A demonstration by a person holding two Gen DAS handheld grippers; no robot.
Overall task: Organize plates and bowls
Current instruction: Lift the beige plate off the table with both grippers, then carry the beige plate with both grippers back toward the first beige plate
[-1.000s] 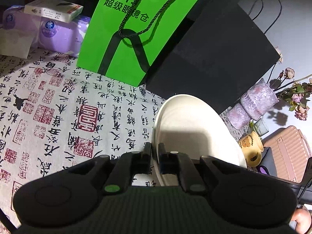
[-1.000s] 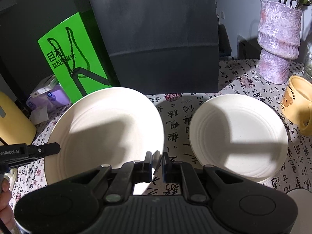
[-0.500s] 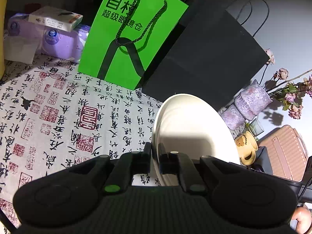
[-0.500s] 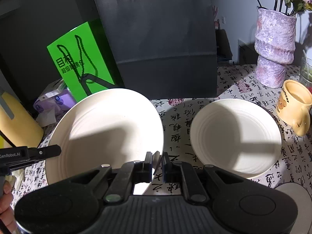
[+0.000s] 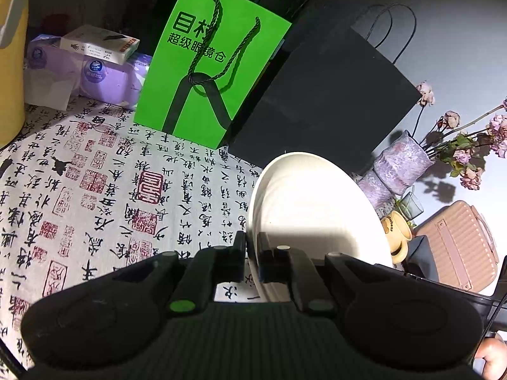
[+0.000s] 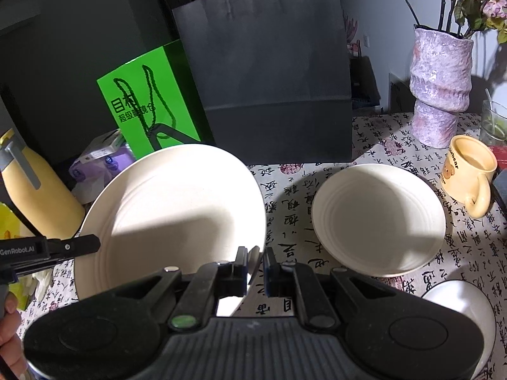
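We've got both claws pinched tight on one cream plate (image 6: pixel 171 209), held tilted above the desk (image 5: pixel 95 196) w/ its calligraphy-print cloth. Left claw (image 5: pixel 251 256) grips the plate's near-left rim, seen almost edge-on in the left wrist view; right claw (image 6: pixel 254 262) clamps the near-right rim. In the right wrist view the left claw's black finger pokes in from the left edge, touching the plate's left rim, w/ a bit of the person's hand (image 6: pixel 9 332) below it.

A second cream plate (image 6: pixel 378 220) lies flat on the cloth, right of the held one & apart from it. Near-right corner shows part of a white bowl w/ dark rim (image 6: pixel 465 310). A yellow bear mug (image 6: pixel 469 174) stands just right of the flat plate, w/ a purple vase (image 6: pixel 439 91) of dried flowers farther back.

At the far side a black paper bag (image 6: pixel 269 72) & a green paper bag (image 5: pixel 209 69) stand upright, side by side. Left of the green bag sit purple tissue packs (image 5: pixel 104 79) w/ a small white box on top.
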